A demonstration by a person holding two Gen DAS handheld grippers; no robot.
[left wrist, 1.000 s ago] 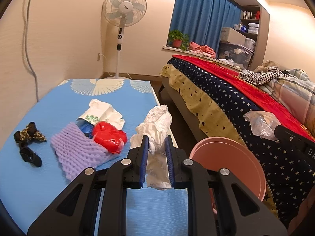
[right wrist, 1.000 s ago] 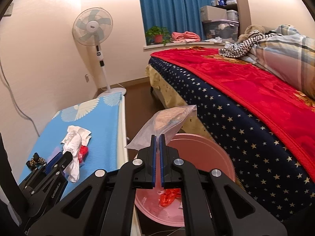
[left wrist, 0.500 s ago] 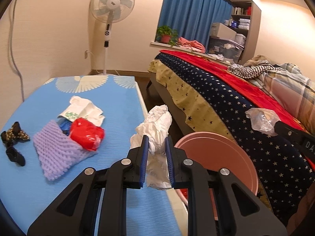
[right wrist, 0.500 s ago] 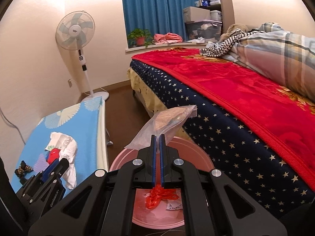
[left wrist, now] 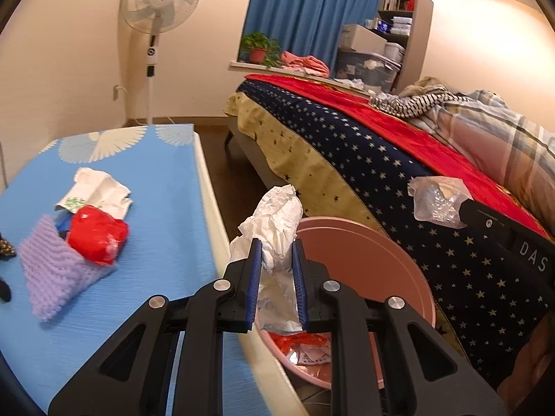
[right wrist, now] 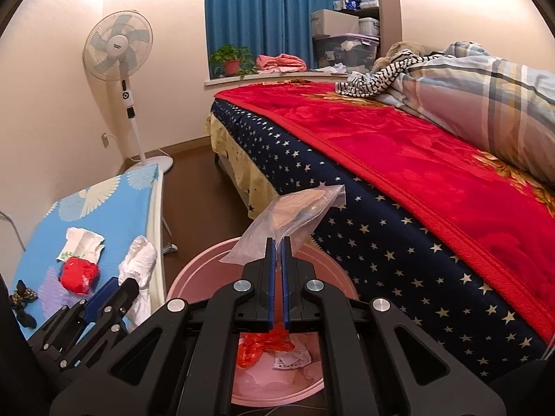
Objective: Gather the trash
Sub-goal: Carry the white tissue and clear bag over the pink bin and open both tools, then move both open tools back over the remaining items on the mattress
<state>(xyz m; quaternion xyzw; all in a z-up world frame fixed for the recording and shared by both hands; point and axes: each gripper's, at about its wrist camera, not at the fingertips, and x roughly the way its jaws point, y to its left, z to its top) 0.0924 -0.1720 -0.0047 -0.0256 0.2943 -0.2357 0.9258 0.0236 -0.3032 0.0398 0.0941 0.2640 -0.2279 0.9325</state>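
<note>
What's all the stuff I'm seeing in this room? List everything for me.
crumpled tissue: 1, white, in the left gripper, at the bin's edge
clear plastic bag: 1, transparent, in the right gripper, above the bin
bin: 1, pink, on the floor between table and bed, red and white scraps inside
red wrapper: 1, on the table
knitted cloth: 1, lilac, under the wrapper
paper packet: 1, white, behind the wrapper
table: 1, blue cover
bed: 1, red and starry navy covers
standing fan: 1, white, by the wall
potted plant: 1, green, on the sill
curtain: blue
left gripper: black, shut
right gripper: black, shut
</note>
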